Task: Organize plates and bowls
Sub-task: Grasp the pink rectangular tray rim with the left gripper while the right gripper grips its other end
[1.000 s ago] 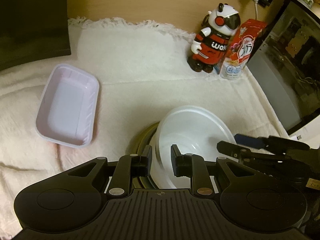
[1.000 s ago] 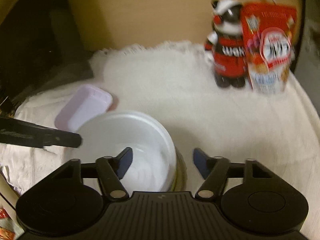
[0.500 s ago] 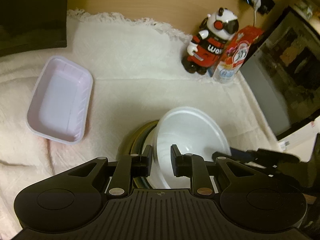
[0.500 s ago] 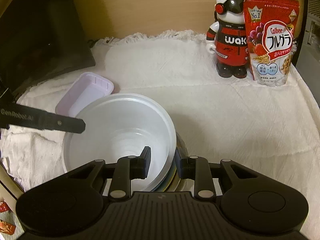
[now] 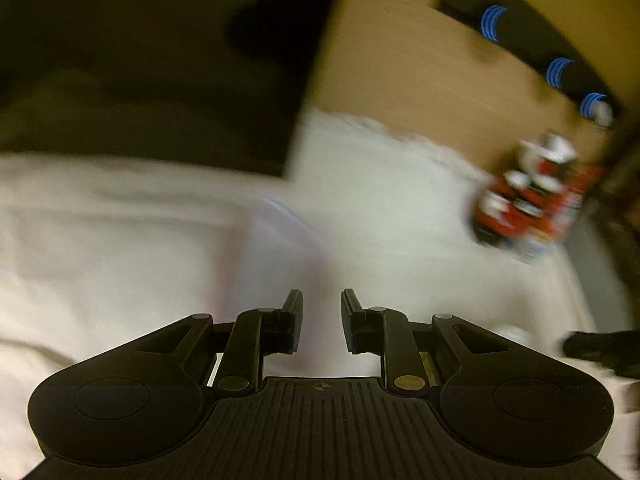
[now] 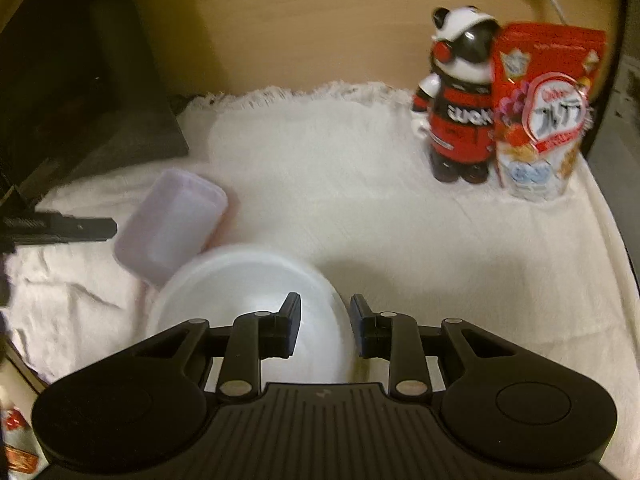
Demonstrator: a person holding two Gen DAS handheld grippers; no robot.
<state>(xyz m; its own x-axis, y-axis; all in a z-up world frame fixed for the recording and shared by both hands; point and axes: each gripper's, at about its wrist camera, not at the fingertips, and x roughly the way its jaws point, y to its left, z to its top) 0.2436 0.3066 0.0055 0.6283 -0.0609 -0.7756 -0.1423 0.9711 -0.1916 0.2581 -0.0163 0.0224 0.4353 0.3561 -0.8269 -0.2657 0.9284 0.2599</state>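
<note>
Blur smears nearly everything in the left wrist view, where the left gripper hangs over the fluffy white cloth with its jaws a narrow gap apart and nothing between them; a pale, lilac-tinged smudge, too blurred to name, lies on the cloth just ahead of them at twelve o'clock. The right wrist view is steadier. There the right gripper has the round white plastic bowl at its tips, the left finger inside the bowl and the right finger outside its wall; I cannot tell whether the pads actually press the rim, though the jaws stand close together on either side of it. The bowl sits low and centre, at about six o'clock in that view. Just beyond it, at ten o'clock and seemingly touching or overlapping its rim, lies the rectangular lilac plastic tray, on the same white cloth. A dark finger of the left gripper pokes in from nine o'clock, beside the tray. At two o'clock, near the wooden back wall, stands the black, white and red panda-robot figurine, touching the red cereal pouch beside it.
</note>
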